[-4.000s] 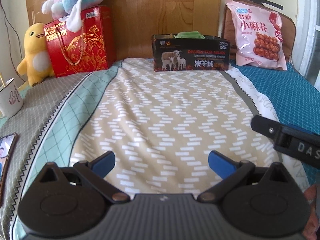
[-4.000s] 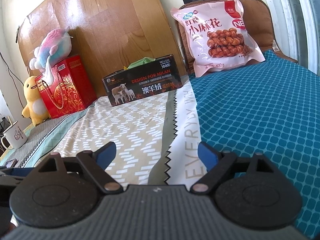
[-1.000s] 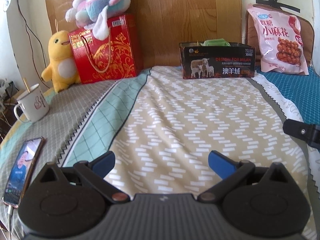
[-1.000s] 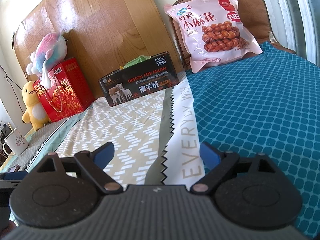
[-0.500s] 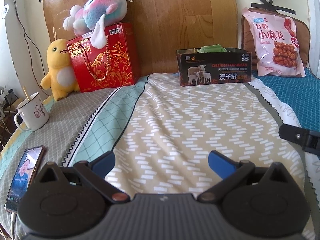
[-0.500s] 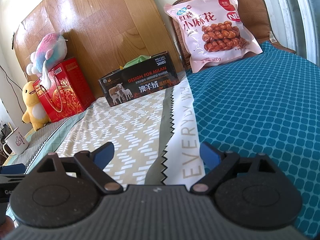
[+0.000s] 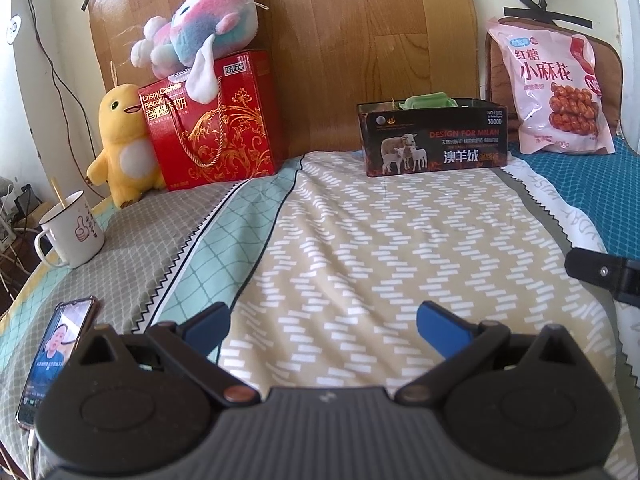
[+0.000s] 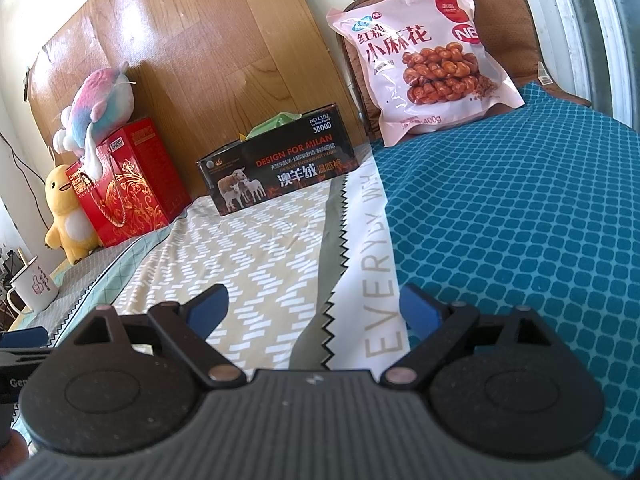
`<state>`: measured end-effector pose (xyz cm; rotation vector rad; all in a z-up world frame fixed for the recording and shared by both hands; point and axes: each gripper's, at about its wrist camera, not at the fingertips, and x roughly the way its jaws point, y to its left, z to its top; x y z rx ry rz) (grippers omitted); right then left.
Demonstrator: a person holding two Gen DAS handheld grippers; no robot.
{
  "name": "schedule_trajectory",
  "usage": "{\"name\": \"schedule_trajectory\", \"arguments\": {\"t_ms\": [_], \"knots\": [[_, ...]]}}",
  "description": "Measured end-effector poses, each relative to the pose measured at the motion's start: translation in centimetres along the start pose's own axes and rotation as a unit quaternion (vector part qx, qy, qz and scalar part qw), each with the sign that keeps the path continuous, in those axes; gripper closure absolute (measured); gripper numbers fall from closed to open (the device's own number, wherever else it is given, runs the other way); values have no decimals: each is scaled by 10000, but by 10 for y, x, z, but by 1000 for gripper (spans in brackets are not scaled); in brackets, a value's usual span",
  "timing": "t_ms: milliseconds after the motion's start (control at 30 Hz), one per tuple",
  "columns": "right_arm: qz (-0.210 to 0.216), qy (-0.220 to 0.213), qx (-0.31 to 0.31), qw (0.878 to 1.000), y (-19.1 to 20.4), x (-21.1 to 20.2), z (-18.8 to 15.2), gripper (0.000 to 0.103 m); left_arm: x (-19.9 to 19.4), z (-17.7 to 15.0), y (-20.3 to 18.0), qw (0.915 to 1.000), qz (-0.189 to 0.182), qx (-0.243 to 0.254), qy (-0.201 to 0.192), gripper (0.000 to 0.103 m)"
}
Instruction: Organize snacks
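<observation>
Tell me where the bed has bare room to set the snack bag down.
The beige zigzag strip is bare from the black sheep box forward to the left tongs. The teal quilt in front of the pink snack bag is free too. It is crowded along the headboard and at the left edge, by the mug and phone.

The black box (image 7: 433, 142) reads "DESIGN FOR MILAN", "NO.L102" and "3800D". The red gift box (image 7: 212, 124) says "Crispy Cashew Biscuit". The pink snack bag (image 8: 424, 60) shows "400g". The bedsheet (image 8: 380, 276) reads "EVERY".
</observation>
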<state>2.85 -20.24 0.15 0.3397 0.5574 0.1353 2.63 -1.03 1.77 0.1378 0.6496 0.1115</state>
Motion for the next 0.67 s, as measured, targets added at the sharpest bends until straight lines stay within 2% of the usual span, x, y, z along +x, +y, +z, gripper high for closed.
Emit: {"name": "schedule_trajectory", "arguments": {"t_ms": [400,667], "knots": [[1,1,-1,10000,0,0,0,9,5,1,-2,9999,-134,13,80,0],[-5,2,7,10000,-1,0,0,9,6,4,-5,9992,-396,-4,-2,0]]}}
